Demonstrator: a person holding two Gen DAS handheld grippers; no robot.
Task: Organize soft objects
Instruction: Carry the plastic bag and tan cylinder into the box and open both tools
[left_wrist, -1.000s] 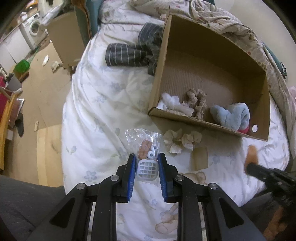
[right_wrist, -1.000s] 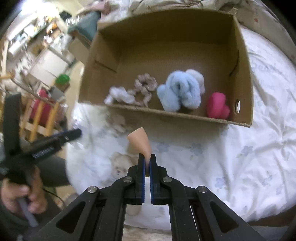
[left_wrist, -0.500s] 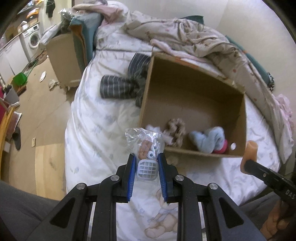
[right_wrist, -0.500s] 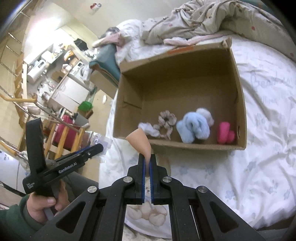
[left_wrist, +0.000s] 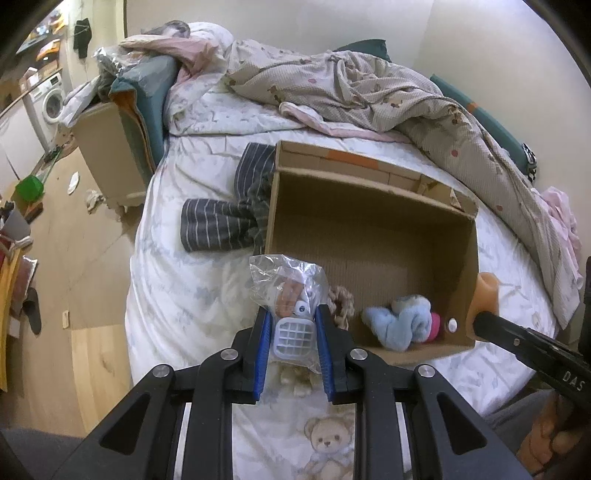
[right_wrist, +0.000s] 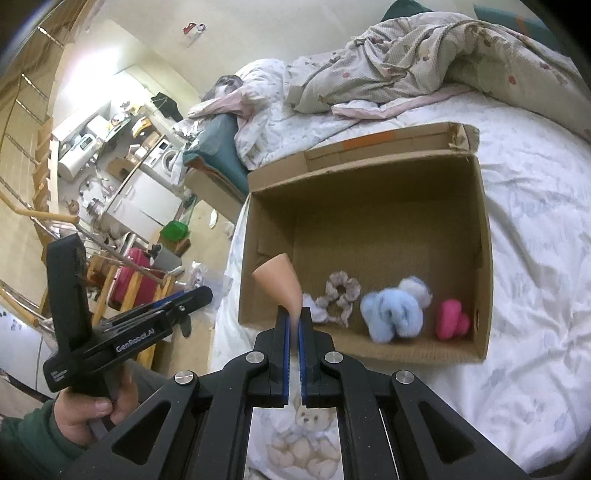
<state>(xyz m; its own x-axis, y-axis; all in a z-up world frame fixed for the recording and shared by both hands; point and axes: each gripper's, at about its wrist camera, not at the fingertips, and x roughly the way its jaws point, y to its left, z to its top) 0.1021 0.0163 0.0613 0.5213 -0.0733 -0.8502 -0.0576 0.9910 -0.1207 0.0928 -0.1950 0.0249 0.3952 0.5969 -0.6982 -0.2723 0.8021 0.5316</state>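
Note:
An open cardboard box (left_wrist: 373, 221) (right_wrist: 369, 221) lies on the bed. Inside it are a scrunchie (right_wrist: 341, 291), a white soft piece (right_wrist: 314, 308), a light blue fluffy item (right_wrist: 393, 310) (left_wrist: 400, 321) and a pink item (right_wrist: 450, 319). My left gripper (left_wrist: 293, 332) is shut on a clear plastic bag (left_wrist: 290, 291) with small items inside, held above the box's near left corner. My right gripper (right_wrist: 294, 321) is shut on a beige sponge (right_wrist: 280, 282) (left_wrist: 485, 301), held above the box's near wall.
A striped dark garment (left_wrist: 229, 218) lies left of the box. A crumpled quilt (left_wrist: 369, 96) covers the far side of the bed. The bed's left edge drops to a wooden floor (left_wrist: 74, 240) with clutter.
Both grippers have risen and drawn back from the bed with their loads, so the box looks smaller and farther. The bag and the sponge stay held.

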